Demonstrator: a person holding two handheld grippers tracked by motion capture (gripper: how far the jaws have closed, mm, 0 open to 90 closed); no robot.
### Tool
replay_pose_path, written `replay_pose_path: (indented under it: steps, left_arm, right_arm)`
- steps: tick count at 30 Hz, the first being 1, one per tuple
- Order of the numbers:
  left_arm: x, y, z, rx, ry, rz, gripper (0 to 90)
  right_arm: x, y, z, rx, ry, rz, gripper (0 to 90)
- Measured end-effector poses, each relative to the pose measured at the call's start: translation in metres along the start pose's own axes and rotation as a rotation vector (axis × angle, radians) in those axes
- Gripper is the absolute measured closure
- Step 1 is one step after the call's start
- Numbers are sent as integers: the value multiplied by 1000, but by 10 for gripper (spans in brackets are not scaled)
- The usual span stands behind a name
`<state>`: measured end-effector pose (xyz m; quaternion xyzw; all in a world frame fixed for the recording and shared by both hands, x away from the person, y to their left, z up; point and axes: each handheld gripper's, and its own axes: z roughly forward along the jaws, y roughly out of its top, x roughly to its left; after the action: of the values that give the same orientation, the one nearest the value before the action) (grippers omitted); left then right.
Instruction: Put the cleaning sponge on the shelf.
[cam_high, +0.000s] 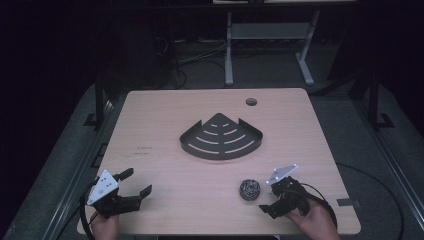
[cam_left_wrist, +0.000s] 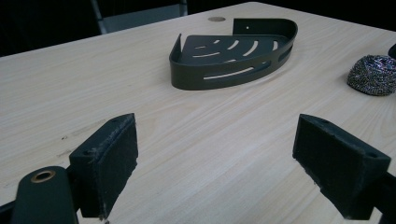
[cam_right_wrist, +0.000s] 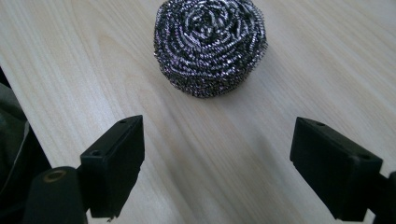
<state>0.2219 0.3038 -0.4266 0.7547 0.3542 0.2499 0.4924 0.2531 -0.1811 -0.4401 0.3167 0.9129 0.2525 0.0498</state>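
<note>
Both grippers sitting wide apart and holding nothing near the front edge of the wooden table (cam_high: 165, 107), steel scourer (cam_high: 249, 189) lying between them, closer to the right.

Left gripper (cam_high: 137, 183) is hovering at the front-left corner, jaws spread, pointing toward the middle; bare wood is lying ahead of it up to the dark corner shelf basket (cam_high: 221, 137), which is sitting flat mid-table, well clear of every edge. Right gripper (cam_high: 270, 199) is sitting near the front-right edge, jaws spread, facing the scourer just beside it, not touching it as far as the dim high view shows. A round cable hole (cam_high: 251, 102) is sitting near the far edge. Open tabletop is running all around the basket.
</note>
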Motion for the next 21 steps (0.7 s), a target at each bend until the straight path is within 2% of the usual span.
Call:
replay_pose_path:
  steps: [21]
  left_arm:
    - [1, 1, -2, -9, 2, -7, 135]
  right_arm:
    - [3, 28, 11, 43, 12, -58, 170]
